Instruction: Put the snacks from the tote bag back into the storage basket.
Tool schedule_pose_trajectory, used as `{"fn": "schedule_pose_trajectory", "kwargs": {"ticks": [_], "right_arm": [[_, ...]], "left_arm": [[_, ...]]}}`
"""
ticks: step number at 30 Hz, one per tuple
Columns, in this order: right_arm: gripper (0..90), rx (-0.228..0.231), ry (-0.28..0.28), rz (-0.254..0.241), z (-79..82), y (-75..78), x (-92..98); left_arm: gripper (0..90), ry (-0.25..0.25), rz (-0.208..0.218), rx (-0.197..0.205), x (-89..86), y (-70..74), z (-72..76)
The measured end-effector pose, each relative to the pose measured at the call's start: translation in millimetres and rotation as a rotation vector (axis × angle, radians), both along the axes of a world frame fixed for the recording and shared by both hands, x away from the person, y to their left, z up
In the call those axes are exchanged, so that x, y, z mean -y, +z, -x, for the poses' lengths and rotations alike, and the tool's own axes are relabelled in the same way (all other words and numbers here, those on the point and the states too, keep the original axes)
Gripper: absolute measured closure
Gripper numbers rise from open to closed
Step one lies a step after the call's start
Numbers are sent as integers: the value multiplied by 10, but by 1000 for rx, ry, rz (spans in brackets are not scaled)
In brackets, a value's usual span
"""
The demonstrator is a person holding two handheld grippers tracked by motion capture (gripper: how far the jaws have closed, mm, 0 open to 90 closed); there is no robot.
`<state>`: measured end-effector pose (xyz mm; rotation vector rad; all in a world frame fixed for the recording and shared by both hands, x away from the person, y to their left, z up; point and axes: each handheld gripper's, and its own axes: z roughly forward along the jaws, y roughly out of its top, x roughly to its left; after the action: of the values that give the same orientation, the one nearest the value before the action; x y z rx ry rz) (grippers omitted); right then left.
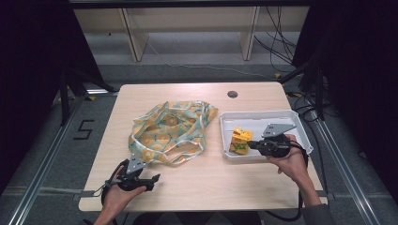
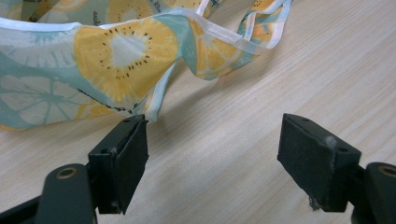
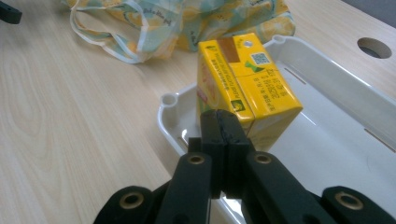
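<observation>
Left gripper (image 1: 151, 178) sat at the near-left of the table (image 1: 197, 187), jaws spread wide, nothing between them; in the left gripper view its pads (image 2: 125, 161) hovered over bare wood just short of the fruit-print cloth bag (image 1: 170, 131). Bag lay crumpled mid-table, handles (image 1: 180, 152) trailing toward the near edge, so the nearest hem was straight ahead of the left jaws and slightly to their left. Right of the bag: white tray (image 1: 300, 129), holding a yellow drink carton (image 1: 241, 140) in its near-left corner. Right gripper (image 1: 251, 144) was inside the tray, jaws pressed together with no gap, tips at the carton's near edge. Couldn't tell whether they pinched a flap or just touched the box; contact point was hidden behind the jaws. Carton's long axis ran away from the right gripper, toward the bag. Right hand (image 1: 293, 161) clearly nearer the carton. Bag opening not readable from any view; carton's lower part hidden by the tray wall.
</observation>
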<state>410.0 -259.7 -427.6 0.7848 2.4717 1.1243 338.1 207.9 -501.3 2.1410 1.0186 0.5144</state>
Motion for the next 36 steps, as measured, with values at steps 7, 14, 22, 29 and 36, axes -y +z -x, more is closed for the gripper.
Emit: {"fn": "schedule_pose_trajectory", "kwargs": {"ticks": [7,14,22,29,36], "right_arm": [[900,-10,-21,-11,-23,-18,69],[900,11,-31,-9,-44,-29,103],[892,4,-41,-15,-53,-49,118],[779,-14,-25,-42,-29,-30,111],[556,-40,-20,-93,79,-5,40]], "left_arm": [[237,1,5,-2,4,-4,-1],[237,1,7,-3,6,-7,-2],[237,3,1,-6,8,-8,0],[237,2,-8,-6,-10,3,-1],[237,16,24,-2,22,-13,9]]}}
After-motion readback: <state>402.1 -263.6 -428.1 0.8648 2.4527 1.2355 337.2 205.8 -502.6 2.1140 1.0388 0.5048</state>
